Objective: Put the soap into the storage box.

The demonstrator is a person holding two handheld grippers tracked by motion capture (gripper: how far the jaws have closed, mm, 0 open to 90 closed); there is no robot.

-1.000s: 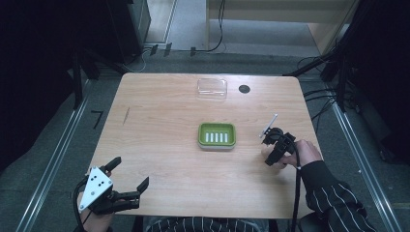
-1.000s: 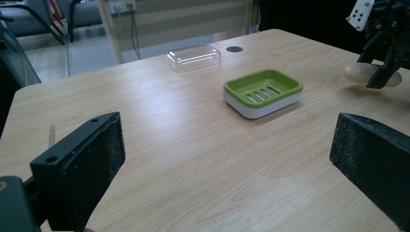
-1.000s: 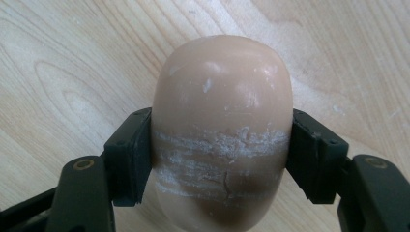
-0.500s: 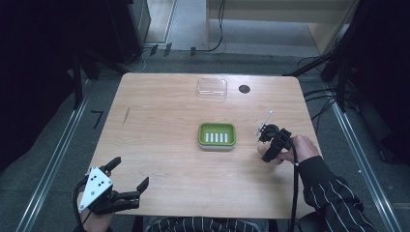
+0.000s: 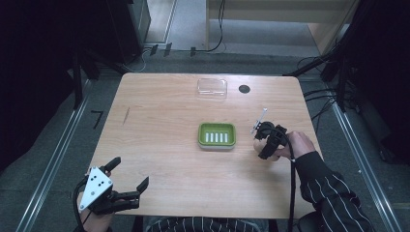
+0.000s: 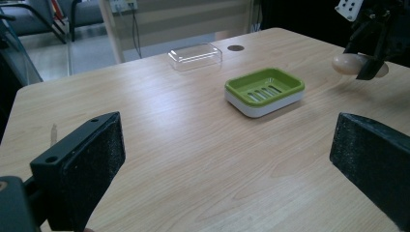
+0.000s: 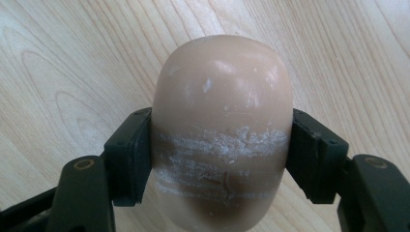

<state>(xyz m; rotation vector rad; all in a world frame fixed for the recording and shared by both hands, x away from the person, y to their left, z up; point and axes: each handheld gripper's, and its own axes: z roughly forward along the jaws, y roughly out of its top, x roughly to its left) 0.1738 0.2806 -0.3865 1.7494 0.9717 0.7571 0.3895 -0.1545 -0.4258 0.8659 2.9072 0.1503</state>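
On my far left, the left gripper [image 5: 126, 187] sits over the near left corner of the wooden table [image 5: 164, 145], jaws spread wide with nothing between them. In the left gripper view the bare tabletop runs ahead of those jaws all the way to the far edge, so I have plenty of free wood in front of this claw and to its right; to its left and behind it the table edge is close.

Ahead and to the right of that claw sits the green soap dish [image 5: 217, 135], empty, its slotted floor showing, with clear wood on every side. Beyond it, near the far edge, lies the clear plastic lid [image 5: 212, 87], and just right of that lid I see a small dark round hole [image 5: 244, 89] in the tabletop.

Right of the dish, a short gap away, my right gripper [image 5: 263, 144] is clamped on a beige bar of soap [image 7: 222, 130]. In the right gripper view both pads press on the bar's flanks and white scuff bands cross its middle. The soap is off the dish, just above the wood. The table's right edge lies near this claw on its outer side.
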